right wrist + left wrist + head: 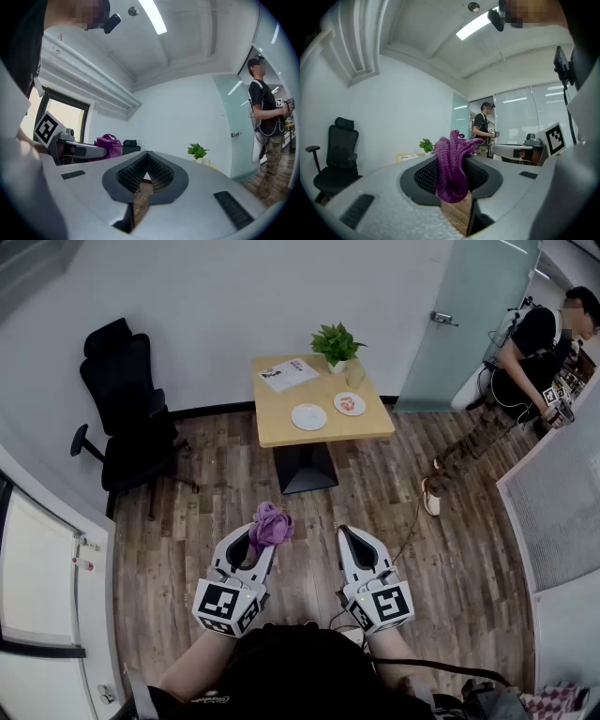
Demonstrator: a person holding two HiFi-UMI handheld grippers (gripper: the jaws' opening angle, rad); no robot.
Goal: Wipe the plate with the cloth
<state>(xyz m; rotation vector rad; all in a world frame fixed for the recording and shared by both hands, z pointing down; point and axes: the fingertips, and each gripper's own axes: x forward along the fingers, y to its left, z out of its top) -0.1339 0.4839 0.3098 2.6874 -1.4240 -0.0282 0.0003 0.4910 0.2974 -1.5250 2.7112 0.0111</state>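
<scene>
Purple knitted cloth (270,524) sits pinched in my left gripper (257,540), right gripper (350,536) closed empty, white round plate (308,416) well off on the pale wooden table (281,427); bunched loosely, the cloth may slip out while wiping.

I see open floor (234,488) up to the table's (281,418) bare near edge; beyond the white plate (308,416), a potted plant (337,345) blocks the far edge.

Crumpled purple knitted cloth (270,526), bunched upright and pinched between the closed jaws of the left hand-held gripper (258,549), near. Plain white round plate (308,416), flat on the far light wooden desk (277,420), well apart from the cloth.
</scene>
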